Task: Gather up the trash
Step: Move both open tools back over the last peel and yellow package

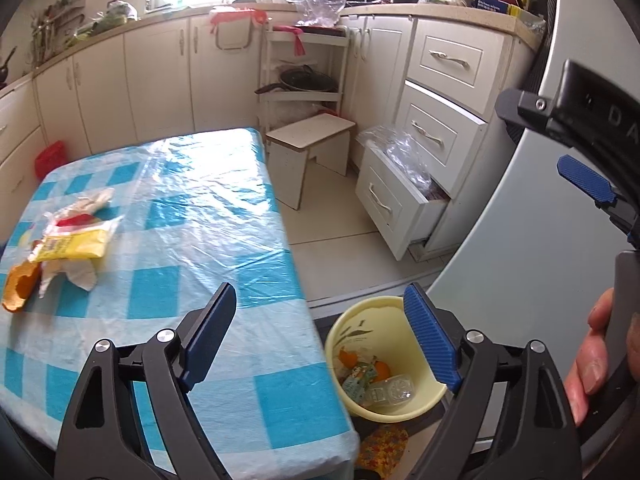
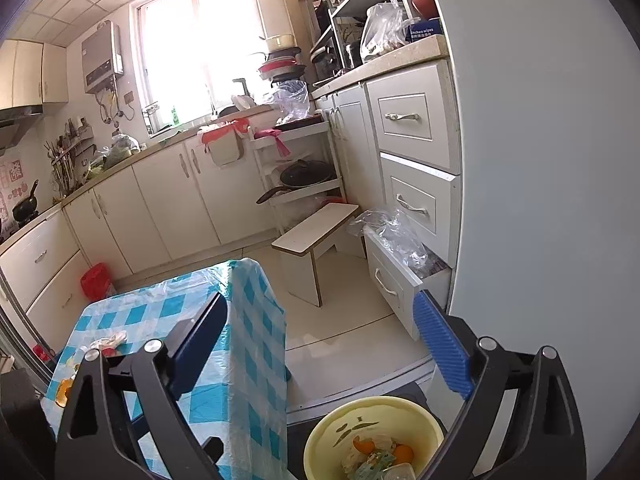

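A yellow bin [image 1: 416, 400] stands on the floor by the table's right edge, holding orange peel, a wrapper and a clear plastic piece. It also shows in the right wrist view [image 2: 320, 440]. On the blue checked tablecloth [image 1: 208, 208] at the left lie a yellow wrapper [image 1: 72, 246], orange peel [image 1: 20, 286], crumpled white paper [image 1: 76, 274] and a clear plastic wrapper [image 1: 86, 204]. My left gripper [image 1: 320, 336] is open and empty, above the table edge and the bin. My right gripper [image 2: 326, 344] is open and empty above the bin; it also shows in the left wrist view [image 1: 576, 156].
A low white stool [image 1: 308, 152] stands beyond the table. An open bottom drawer [image 1: 396, 200] with clear plastic in it juts out at the right. A grey fridge side [image 1: 520, 240] is close on the right. A red bag [image 1: 50, 158] sits on the floor at left.
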The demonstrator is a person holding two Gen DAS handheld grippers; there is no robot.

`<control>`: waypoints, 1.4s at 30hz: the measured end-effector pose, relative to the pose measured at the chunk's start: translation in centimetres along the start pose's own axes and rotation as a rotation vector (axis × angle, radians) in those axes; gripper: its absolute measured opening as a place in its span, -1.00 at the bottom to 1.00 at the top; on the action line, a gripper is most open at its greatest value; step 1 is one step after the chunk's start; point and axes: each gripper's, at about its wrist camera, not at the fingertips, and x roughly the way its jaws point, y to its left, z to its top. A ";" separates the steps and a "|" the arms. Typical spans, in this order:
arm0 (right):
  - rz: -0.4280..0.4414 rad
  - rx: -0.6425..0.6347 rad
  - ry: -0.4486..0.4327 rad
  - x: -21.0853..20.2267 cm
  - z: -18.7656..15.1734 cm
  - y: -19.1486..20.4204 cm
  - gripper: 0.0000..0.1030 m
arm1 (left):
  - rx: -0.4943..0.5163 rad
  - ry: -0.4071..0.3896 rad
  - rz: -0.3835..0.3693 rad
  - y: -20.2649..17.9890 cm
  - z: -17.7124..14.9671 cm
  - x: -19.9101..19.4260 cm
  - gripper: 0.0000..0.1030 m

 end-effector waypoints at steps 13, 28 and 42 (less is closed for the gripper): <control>0.017 -0.077 -0.003 0.5 -0.5 2.7 0.79 | -0.062 -0.023 0.081 4.8 0.1 -1.9 0.66; 0.045 -0.138 0.009 1.1 -0.9 4.8 0.79 | -0.127 -0.020 0.116 8.4 -0.2 -2.0 0.66; 0.063 -0.178 0.016 1.3 -1.3 6.2 0.80 | -0.150 -0.017 0.130 9.9 -0.5 -2.0 0.66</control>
